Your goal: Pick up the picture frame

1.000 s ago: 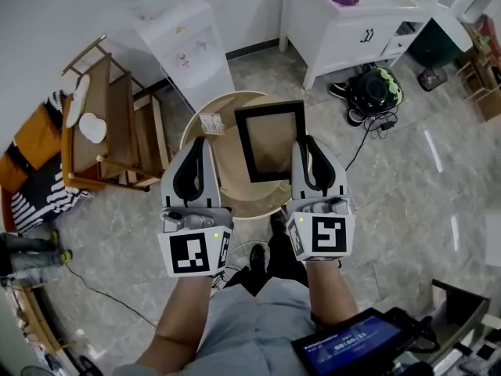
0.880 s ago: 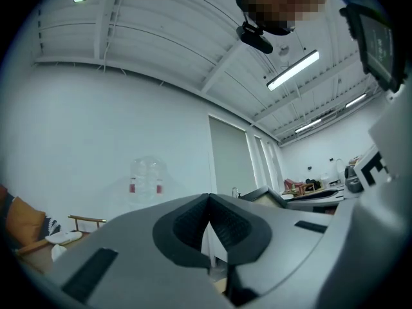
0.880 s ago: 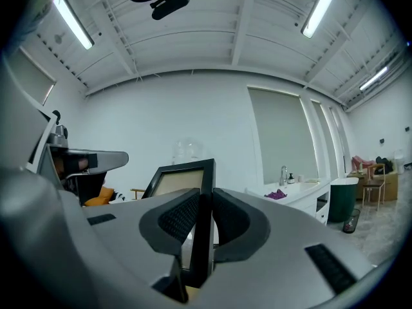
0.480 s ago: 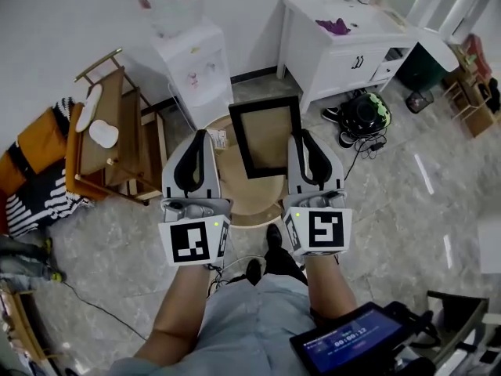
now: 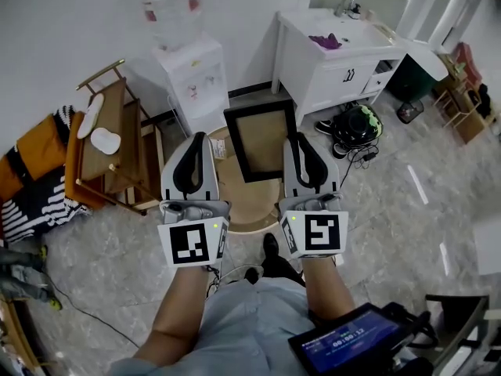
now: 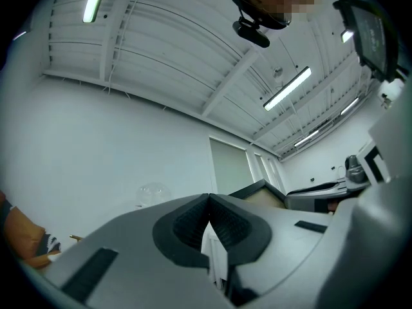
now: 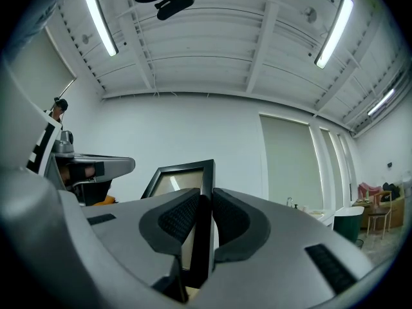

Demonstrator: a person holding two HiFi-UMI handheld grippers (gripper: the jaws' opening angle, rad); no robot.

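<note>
My right hand-held gripper (image 5: 297, 141) is clamped on the right edge of the frame (image 5: 261, 141), pads on either face of the black moulding. The frame is held up over the far half of the round table (image 5: 249, 204), clear of its top. My left hand-held gripper (image 5: 199, 141) hangs over the table's left side with its jaws together on nothing.

I judge the lift under way. Held by one edge only, the frame will want to swing about the pads, so I should grip firmly, move slowly and hold my wrist steady. The left hand-held gripper could steady the free left edge.

Beyond the table stands a water dispenser (image 5: 194, 73), nearest the frame's far edge. A white cabinet (image 5: 337, 53) stands to the table's right and wooden furniture (image 5: 117, 143) to its left. The open room is straight above the table and back toward me.
</note>
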